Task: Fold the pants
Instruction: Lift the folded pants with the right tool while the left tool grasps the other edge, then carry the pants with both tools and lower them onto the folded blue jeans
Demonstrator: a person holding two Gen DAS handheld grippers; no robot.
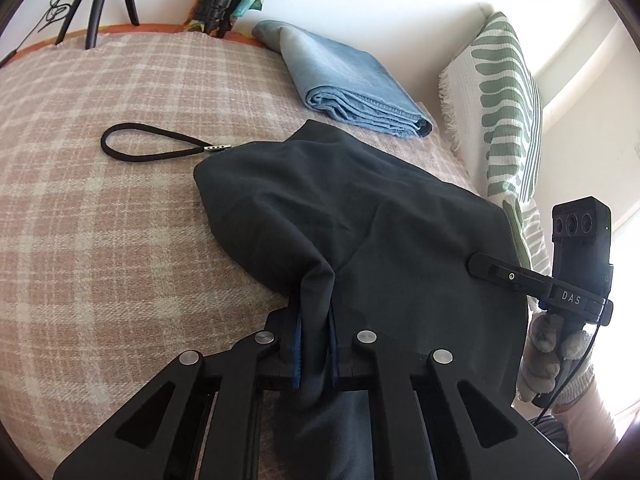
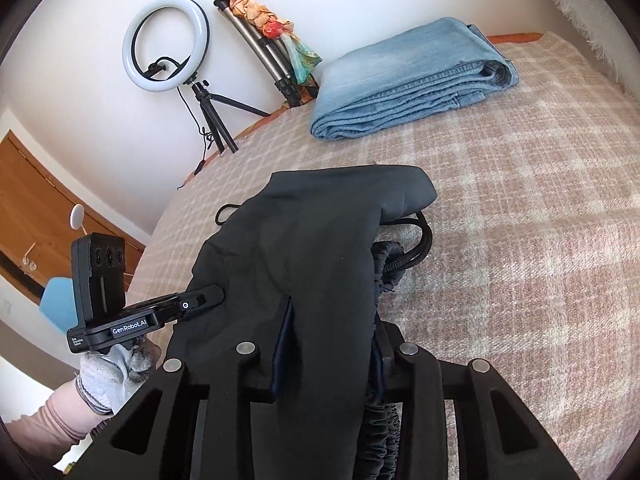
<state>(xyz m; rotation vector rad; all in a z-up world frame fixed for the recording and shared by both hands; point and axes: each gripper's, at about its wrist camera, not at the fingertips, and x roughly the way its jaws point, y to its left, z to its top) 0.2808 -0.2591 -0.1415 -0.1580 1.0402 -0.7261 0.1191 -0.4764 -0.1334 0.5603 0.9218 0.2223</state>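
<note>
Dark pants [image 1: 360,220] lie partly lifted over a plaid blanket [image 1: 120,200]. My left gripper [image 1: 316,344] is shut on a bunched fold of the pants cloth, which hangs between its fingers. My right gripper [image 2: 328,340] is shut on the pants [image 2: 312,240] near the gathered elastic waistband [image 2: 380,288], with cloth draped over its fingers. A black drawstring loop [image 1: 148,148] trails out on the blanket; it also shows in the right wrist view [image 2: 416,248]. Each gripper appears in the other's view, the right [image 1: 492,268] and the left [image 2: 200,300], both touching the cloth.
Folded blue jeans [image 1: 352,84] [image 2: 408,76] lie at the far side of the blanket. A green-striped pillow [image 1: 504,108] leans at the right. A ring light on a tripod [image 2: 168,52] and a folded tripod [image 2: 264,48] stand by the wall.
</note>
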